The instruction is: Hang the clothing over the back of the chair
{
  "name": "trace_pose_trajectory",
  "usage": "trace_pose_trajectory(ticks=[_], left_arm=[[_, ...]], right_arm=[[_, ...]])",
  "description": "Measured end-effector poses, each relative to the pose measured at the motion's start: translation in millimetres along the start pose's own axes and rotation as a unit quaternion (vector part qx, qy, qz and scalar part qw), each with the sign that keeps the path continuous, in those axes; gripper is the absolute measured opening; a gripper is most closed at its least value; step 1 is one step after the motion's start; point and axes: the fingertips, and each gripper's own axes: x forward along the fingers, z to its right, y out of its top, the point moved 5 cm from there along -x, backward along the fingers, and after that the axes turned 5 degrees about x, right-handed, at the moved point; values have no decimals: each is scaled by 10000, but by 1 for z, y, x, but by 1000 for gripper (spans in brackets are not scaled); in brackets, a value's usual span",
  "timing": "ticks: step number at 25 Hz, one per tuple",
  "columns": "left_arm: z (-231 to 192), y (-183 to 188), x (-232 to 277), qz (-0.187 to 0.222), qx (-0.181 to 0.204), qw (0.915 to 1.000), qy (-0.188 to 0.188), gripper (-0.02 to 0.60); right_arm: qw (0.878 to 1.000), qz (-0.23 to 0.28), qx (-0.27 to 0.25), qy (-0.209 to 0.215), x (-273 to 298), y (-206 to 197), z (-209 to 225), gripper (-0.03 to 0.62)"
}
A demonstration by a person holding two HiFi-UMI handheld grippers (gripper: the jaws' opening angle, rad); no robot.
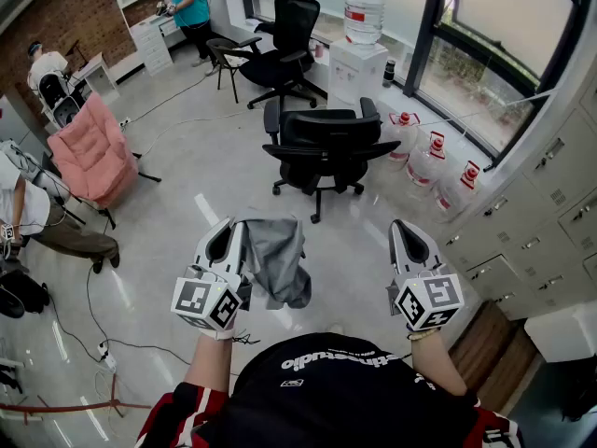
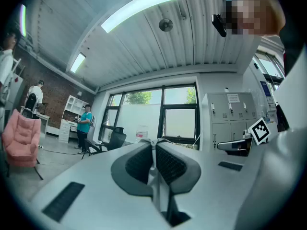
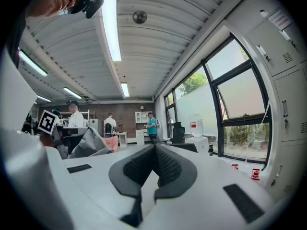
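Currently the left tongs (image 1: 230, 238) are clenched on a thin edge of the grey clothing (image 1: 278, 261), which hangs in the air near the person, well short of the black chair (image 1: 322, 143). The right tongs (image 1: 408, 238) are clenched, empty. Risk: the one-point pinch may slip, or the cloth may slide off the chair back.
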Motion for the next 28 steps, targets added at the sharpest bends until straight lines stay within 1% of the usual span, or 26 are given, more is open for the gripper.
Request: trace_pose_trajectory(ticks=[9,14,16,19,22,26,28], left_arm=[[13,4,9,-21,-1,9999,-98,29],[15,8,8,10,41,9999,-100,29],[16,8,9,29,-20,9999,-101,29],[21,8,12,81,-228,9996,-144,29],[28,11,17,108,-191,9996,-177,29],[34,12,26,215,-295,9992,-179,29],[35,13,32,225,-286,9992,-164,29]], right_arm=[[10000,-62,26,-38,-3,1,9,14],[9999,38,17,-94,-7,3,12,15],[9999,45,-13,-103,-8,3,14,15],[9999,21,-31,-99,-10,1,20,15],[10000,12,24,-72,-11,0,26,15],[10000,-18,49,-19,-9,-1,37,15],[10000,-22,66,-3,-7,0,43,15]])
